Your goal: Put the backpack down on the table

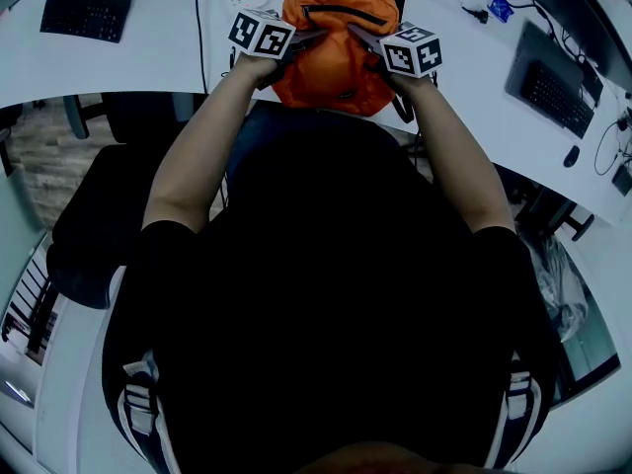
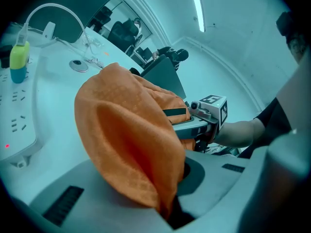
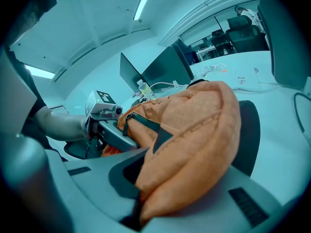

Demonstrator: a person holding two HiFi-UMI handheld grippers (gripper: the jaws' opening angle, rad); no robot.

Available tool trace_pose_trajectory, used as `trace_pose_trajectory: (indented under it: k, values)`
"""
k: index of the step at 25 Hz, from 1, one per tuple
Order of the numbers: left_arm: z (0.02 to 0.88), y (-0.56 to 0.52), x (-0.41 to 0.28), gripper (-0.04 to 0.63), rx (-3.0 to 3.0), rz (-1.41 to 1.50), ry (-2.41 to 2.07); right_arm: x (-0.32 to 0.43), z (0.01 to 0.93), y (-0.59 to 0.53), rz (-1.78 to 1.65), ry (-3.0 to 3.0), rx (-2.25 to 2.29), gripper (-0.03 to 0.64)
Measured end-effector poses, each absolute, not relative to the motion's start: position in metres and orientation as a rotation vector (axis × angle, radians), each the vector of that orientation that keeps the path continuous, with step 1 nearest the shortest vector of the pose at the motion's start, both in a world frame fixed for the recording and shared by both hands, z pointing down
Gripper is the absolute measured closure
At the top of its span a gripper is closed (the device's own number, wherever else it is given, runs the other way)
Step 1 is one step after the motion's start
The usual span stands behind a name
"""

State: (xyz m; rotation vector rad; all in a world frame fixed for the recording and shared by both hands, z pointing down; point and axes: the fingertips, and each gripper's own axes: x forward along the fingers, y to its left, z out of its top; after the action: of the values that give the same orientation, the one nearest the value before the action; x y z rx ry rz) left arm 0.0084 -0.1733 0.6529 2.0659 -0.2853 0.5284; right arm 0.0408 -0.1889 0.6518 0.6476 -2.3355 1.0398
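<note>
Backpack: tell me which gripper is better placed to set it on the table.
Neither clearly: left gripper and right gripper each pinch the orange backpack on opposite sides over the white table; likely lower both together.

Black short-sleeve tee (image 1: 326, 265); left gripper (image 1: 314, 38), right gripper (image 1: 357, 34) grey w/ b&w cubes (image 1: 262, 34).

Backpack (image 1: 336, 62): orange, with black zip trim and straps.
Left gripper (image 1: 318, 36), right gripper (image 1: 354, 31): grey jaws, white cubes bearing black square markers.
Table (image 1: 168, 62): white.
Keyboard (image 1: 86, 16): black.
Office chair (image 1: 99, 235): black.
Shirt (image 1: 336, 294): black.
Plug (image 2: 18, 62): yellow-green over blue.
</note>
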Motion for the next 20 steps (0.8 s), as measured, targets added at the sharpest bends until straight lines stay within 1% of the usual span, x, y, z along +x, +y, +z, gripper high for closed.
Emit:
trace_pose_trajectory:
  k: [20]
  values:
    - [0.674, -0.176, 0.005, 0.554, 2.035, 0.56, -0.279, 0.041, 0.679, -0.192, 1.082, -2.276, 0.654, 0.578]
